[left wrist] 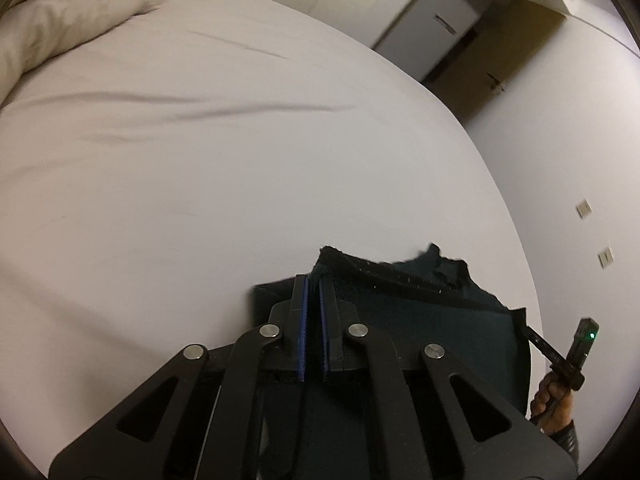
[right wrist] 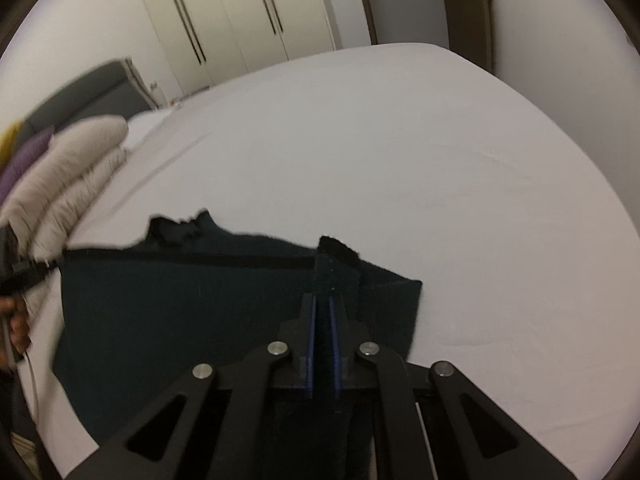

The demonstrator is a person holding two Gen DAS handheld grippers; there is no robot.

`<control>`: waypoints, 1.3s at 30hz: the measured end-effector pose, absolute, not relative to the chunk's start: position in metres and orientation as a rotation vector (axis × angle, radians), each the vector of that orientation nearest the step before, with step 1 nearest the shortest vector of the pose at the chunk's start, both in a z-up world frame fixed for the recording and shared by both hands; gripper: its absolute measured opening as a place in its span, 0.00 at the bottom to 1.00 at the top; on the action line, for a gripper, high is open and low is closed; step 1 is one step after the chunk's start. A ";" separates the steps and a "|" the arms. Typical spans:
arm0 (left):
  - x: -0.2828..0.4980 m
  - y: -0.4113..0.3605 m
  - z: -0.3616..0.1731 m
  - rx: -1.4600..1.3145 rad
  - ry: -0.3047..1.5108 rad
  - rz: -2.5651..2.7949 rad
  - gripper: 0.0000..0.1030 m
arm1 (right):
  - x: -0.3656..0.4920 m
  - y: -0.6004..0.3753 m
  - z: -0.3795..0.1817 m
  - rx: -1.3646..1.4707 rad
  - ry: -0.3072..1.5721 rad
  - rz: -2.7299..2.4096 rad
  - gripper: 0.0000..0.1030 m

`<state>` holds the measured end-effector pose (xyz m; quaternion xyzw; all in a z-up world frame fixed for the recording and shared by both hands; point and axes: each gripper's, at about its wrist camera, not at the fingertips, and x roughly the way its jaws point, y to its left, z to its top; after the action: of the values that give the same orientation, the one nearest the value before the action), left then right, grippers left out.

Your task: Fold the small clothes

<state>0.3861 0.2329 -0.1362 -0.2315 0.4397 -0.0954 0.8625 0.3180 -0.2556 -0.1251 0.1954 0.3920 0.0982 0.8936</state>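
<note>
Dark teal knit garment [right wrist: 192, 300] is spread over the near part of the white-sheeted bed [right wrist: 440, 168]. L gripper [left wrist: 313, 280] & R gripper [right wrist: 322, 300] each pinch a fold of its black-trimmed edge, jaws clamped on cloth.

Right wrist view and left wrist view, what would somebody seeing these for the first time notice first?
The dark teal garment stands out against the white bed sheet, stretched between the two grippers near the bed's close edge. The right gripper is shut on one end of it and the left gripper on the other. Beyond that, a beige duvet is bunched at the far left of the bed.
</note>
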 end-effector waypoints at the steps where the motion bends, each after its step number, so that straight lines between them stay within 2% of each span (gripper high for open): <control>1: 0.391 0.230 -0.140 -0.462 0.941 -0.187 0.04 | 0.321 -0.257 -0.129 0.416 0.818 0.189 0.07; 6: 0.417 0.205 -0.176 -0.385 1.071 -0.159 0.06 | 0.333 -0.273 -0.155 0.488 0.892 0.101 0.08; 8: 0.411 0.205 -0.173 -0.391 1.056 -0.160 0.08 | 0.327 -0.278 -0.150 0.494 0.868 0.093 0.20; 10: 0.406 0.211 -0.167 -0.396 1.041 -0.147 0.21 | 0.318 -0.281 -0.145 0.479 0.846 0.078 0.24; 11: 0.405 0.216 -0.165 -0.406 1.039 -0.146 0.25 | 0.314 -0.282 -0.144 0.476 0.841 0.075 0.25; 13: 0.400 0.230 -0.154 -0.416 1.003 -0.118 0.39 | 0.306 -0.283 -0.144 0.486 0.832 0.083 0.25; 14: 0.396 0.237 -0.146 -0.405 0.978 -0.092 0.59 | 0.305 -0.283 -0.145 0.491 0.832 0.093 0.24; 15: 0.396 0.242 -0.140 -0.398 0.954 -0.068 0.68 | 0.303 -0.281 -0.146 0.487 0.839 0.107 0.25; 20: 0.384 0.259 -0.121 -0.477 0.877 -0.104 0.69 | 0.315 -0.267 -0.149 0.414 0.883 0.111 0.25; 23: 0.381 0.235 -0.124 -0.394 0.904 -0.163 0.69 | 0.324 -0.260 -0.150 0.403 0.897 0.129 0.24; 24: 0.380 0.225 -0.128 -0.368 0.925 -0.173 0.69 | 0.326 -0.256 -0.150 0.381 0.904 0.129 0.20; 25: 0.379 0.217 -0.132 -0.350 0.944 -0.184 0.69 | 0.328 -0.251 -0.149 0.352 0.905 0.123 0.08; 35: 0.299 0.198 -0.174 -0.304 1.045 -0.272 0.69 | 0.325 -0.260 -0.154 0.393 0.887 0.081 0.07; 36: 0.289 0.199 -0.173 -0.293 1.039 -0.278 0.66 | 0.324 -0.259 -0.154 0.393 0.885 0.080 0.07; 37: 0.280 0.200 -0.175 -0.293 1.041 -0.289 0.55 | 0.324 -0.258 -0.153 0.393 0.884 0.080 0.07; 39: 0.268 0.201 -0.178 -0.279 1.057 -0.286 0.47 | 0.324 -0.257 -0.151 0.388 0.884 0.077 0.07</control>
<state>0.2677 0.2012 -0.1785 -0.1323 0.5008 -0.1353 0.8446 0.3243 -0.2565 -0.1509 0.1863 0.4251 0.0369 0.8850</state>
